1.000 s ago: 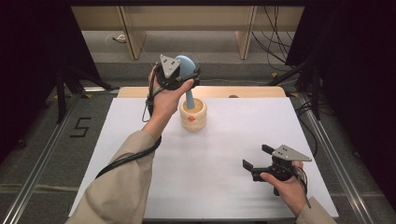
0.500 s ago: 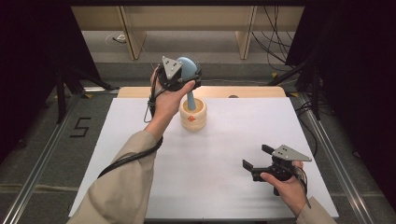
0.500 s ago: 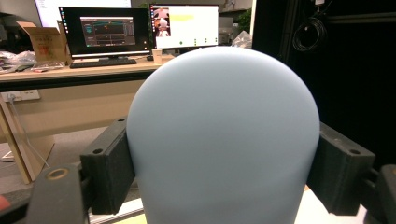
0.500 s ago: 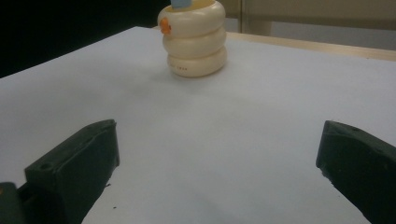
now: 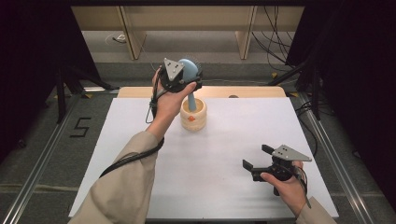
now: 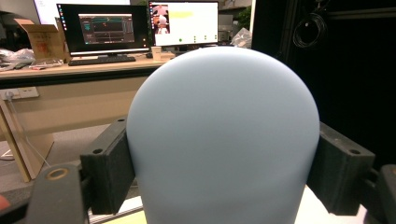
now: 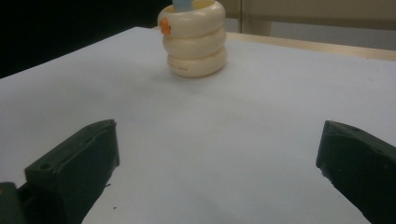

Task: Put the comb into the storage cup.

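At the far middle of the white table (image 5: 224, 154), we see a cream holder (image 5: 193, 114) shaped like three stacked rings, with a small orange mark on its side. A pale blue brush stands in it: its handle (image 5: 191, 101) drops into the holder's opening, and its rounded head (image 5: 189, 70) rises above the rim, with dark bristles just visible on the far side.

Our left gripper (image 5: 180, 77) is raised above the holder and pinches that rounded blue head (image 6: 223, 135). From the left gripper view, the smooth blue dome sits squarely between the two black jaws, each pad pressed against one flank of it. Beyond it we make out a desk with two lit monitors (image 6: 140, 25) and a cardboard box (image 6: 39, 39).

Near the front right corner of the table, our right gripper (image 5: 257, 158) rests low in the hand, well apart from the holder, pointing toward the table's middle. Its jaws are spread wide with nothing between them. From the right gripper view, the two black jaws frame bare white tabletop (image 7: 233, 140), and the cream holder (image 7: 194, 39) stands farther off at the top, the blue handle (image 7: 182, 4) poking out of it.

A beige sleeve (image 5: 123, 186) covers the left forearm, and a black cable (image 5: 126, 161) trails along it.
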A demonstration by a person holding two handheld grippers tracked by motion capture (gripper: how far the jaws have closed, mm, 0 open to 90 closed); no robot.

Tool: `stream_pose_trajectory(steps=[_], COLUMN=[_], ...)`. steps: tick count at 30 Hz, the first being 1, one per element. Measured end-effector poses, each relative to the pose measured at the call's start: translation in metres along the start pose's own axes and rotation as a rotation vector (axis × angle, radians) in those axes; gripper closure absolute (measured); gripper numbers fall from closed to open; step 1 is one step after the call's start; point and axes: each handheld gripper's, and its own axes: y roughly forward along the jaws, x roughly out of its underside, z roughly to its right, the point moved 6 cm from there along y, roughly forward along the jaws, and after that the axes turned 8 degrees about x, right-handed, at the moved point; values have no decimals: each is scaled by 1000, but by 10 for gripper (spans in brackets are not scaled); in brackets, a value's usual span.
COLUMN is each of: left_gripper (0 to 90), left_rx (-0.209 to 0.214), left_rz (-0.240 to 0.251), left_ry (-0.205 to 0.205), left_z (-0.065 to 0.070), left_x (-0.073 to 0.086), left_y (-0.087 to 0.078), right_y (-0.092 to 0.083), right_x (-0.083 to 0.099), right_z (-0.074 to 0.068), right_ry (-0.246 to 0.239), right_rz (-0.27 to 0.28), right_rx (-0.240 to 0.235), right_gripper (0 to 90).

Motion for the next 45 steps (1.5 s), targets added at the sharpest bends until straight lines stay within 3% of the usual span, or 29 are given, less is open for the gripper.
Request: stream_pose_trajectory(steps=[45], left_gripper=[194], left_rx=[-4], left_rz=[-35], left_ry=[3], left_z=[-1], left_x=[20], left_y=[16], right_y=[0], right_x=[0], right_z=[0], right_ry=[5], right_rz=[4], right_rx=[-4], right_gripper=[2])
